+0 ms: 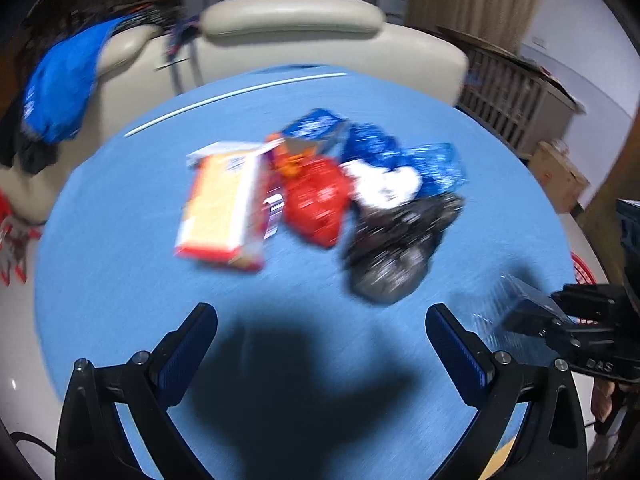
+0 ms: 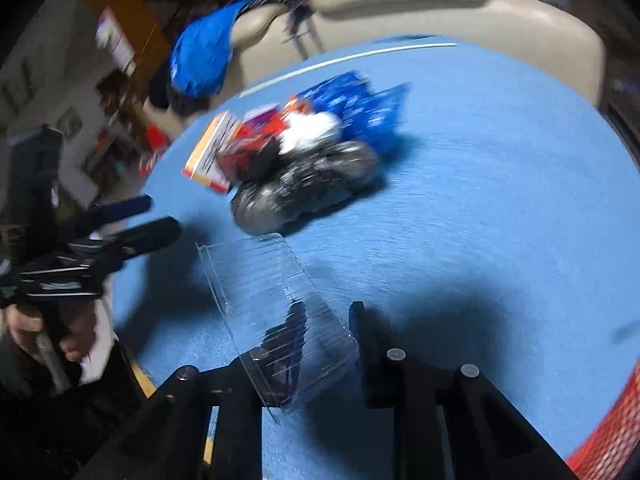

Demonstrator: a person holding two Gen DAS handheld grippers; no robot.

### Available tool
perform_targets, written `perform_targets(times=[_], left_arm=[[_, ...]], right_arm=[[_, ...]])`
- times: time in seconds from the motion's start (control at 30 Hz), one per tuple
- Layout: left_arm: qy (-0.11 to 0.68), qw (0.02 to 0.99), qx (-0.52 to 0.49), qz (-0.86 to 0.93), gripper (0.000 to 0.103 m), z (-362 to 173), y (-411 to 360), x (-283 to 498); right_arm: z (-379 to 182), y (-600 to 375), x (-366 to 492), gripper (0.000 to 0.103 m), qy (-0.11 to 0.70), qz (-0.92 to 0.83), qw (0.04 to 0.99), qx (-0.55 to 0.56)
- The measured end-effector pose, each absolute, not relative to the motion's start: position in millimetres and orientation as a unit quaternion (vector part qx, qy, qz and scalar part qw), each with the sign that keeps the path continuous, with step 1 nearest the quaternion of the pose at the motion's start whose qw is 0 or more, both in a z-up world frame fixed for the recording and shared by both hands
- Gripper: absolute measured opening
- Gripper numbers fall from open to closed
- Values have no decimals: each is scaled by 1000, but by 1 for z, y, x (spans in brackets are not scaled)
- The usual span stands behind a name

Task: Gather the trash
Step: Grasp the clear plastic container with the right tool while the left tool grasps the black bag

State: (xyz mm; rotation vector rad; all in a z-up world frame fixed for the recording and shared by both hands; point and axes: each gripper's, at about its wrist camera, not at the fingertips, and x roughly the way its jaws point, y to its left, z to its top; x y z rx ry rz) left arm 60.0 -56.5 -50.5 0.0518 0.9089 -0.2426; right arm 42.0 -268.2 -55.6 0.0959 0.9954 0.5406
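A clear plastic tray (image 2: 280,316) is held between the fingers of the right gripper (image 2: 320,344), near the right edge of the blue desk (image 2: 480,220); one piece of trash is thus in hand, though no piece is seen put away. The left gripper (image 1: 320,344) is spread wide with nothing between its fingers, above the near desk. Farther in, the rest is left heaped: a black bag (image 1: 396,248), a red wrapper (image 1: 320,200), an orange-and-white box (image 1: 224,204), white paper (image 1: 384,184) and blue wrappers (image 1: 400,152). A red mesh basket (image 2: 600,432), judged the likely bin, is shown plainly only in the right wrist view; the spread of the left fingers is clear only in the left.
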Motion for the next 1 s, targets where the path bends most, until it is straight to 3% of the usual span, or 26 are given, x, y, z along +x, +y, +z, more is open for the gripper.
perform_targets(times=[0.4, 0.43, 0.5, 0.57, 1.0], left_arm=[[467, 868, 86, -147, 103, -72, -126, 107], [474, 864, 92, -142, 98, -76, -129, 110], [501, 849, 88, -144, 51, -86, -130, 115], [506, 847, 76, -145, 36, -84, -127, 114], [466, 878, 39, -103, 33, -42, -82, 48]], right_arm=[[-43, -375, -3, 24, 429, 173, 870, 168], [-40, -376, -7, 24, 427, 172, 871, 169], [-37, -376, -9, 24, 421, 170, 874, 172], [-34, -375, -11, 24, 415, 170, 876, 176], [-25, -341, -24, 24, 391, 177, 881, 199]])
